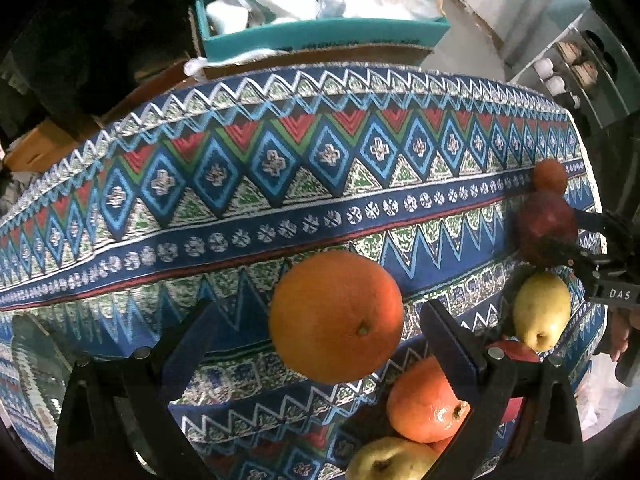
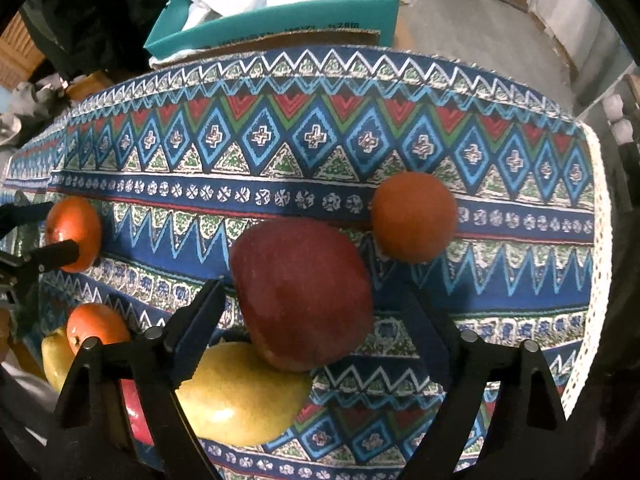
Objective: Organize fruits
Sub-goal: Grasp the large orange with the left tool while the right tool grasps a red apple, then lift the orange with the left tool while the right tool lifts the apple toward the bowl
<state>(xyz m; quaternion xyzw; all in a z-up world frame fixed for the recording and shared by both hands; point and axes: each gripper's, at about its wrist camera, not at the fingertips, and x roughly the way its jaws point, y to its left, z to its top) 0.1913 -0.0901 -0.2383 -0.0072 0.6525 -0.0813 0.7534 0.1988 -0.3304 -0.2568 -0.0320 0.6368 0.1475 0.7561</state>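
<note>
The left gripper (image 1: 316, 340) stands spread wide with a large orange (image 1: 336, 316) sitting between its fingers, neither pad visibly touching the peel, so nothing is gripped yet. The right gripper (image 2: 316, 320) is likewise released, its fingers straddling a red apple (image 2: 300, 292) that rests on the patterned cloth of the surface (image 2: 320, 152).

Judging by how crowded things are, closing on the apple could go badly. A yellow-green pear (image 2: 240, 396) lies just below it, against the right gripper's left finger, and that finger may pinch or shove the pear as it closes. A smaller orange (image 2: 414, 216) sits just beyond the apple to the right and could roll if nudged. The big orange is round and smooth, so an off-centre squeeze might squirt it forward.

The left wrist view shows a second orange (image 1: 424, 400) under the left gripper's right finger, a pear (image 1: 542, 310) further right and another pear (image 1: 384, 460) at the bottom edge. The right wrist view alone shows the apple's contact with the pear and the surface's lace-trimmed edge (image 2: 600, 240) to the right.
</note>
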